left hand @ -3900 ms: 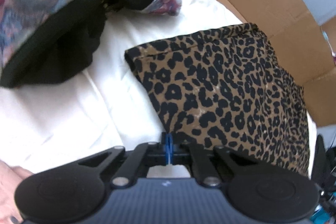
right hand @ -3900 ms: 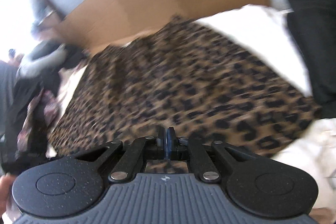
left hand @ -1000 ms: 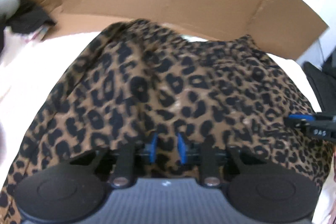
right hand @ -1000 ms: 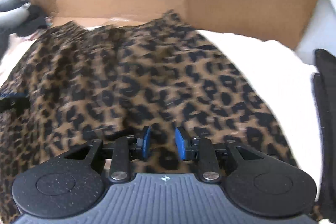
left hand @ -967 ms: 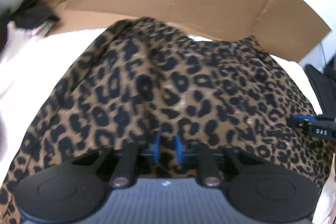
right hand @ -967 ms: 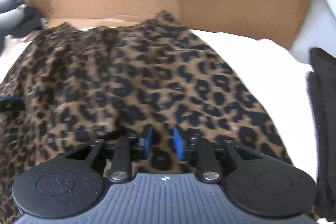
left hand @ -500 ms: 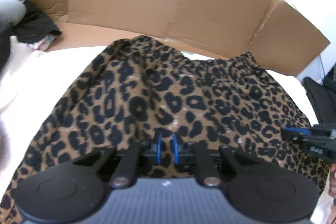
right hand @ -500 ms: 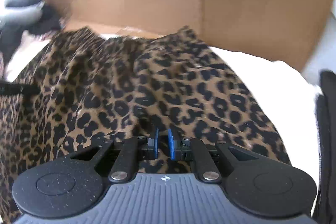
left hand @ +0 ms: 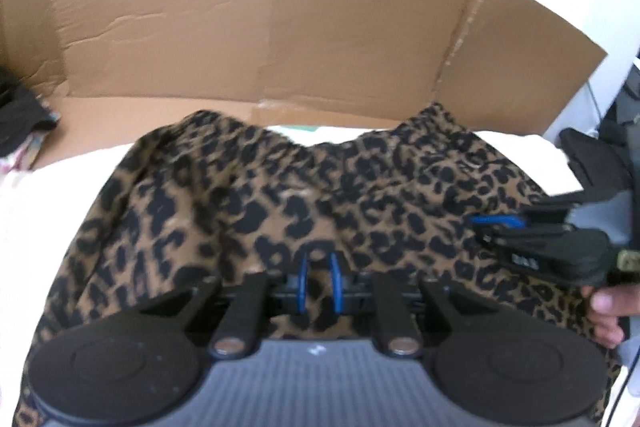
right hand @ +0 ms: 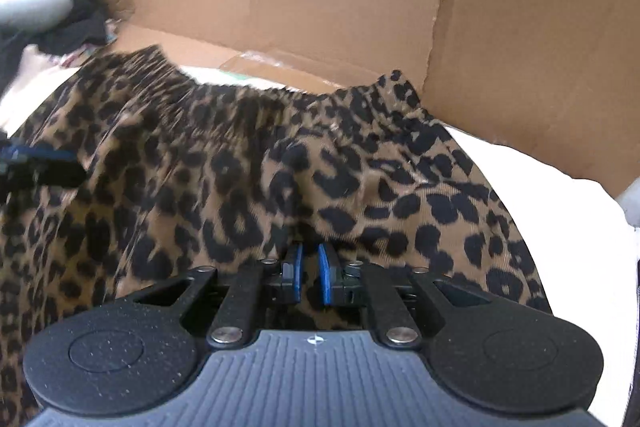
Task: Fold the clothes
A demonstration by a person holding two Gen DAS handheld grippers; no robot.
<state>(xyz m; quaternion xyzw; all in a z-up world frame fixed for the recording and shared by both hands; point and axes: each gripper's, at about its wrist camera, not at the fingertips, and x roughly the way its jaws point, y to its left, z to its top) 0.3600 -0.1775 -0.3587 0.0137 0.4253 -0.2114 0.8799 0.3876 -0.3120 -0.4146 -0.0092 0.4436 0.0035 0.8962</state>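
Leopard-print fabric, a garment (left hand: 280,195) with a gathered waistband, lies spread on a white sheet (left hand: 48,195) in front of a brown cardboard wall (left hand: 260,27). Both tongs tilt steeply down at the hem nearest the cameras. The left tongs (left hand: 319,281) pinch a fold of the print between narrow blue pads. The right tongs (right hand: 309,277), whose jaws have just been closing, likewise grip the hem. A hand (left hand: 606,311) holds the right tongs at the garment's right edge.
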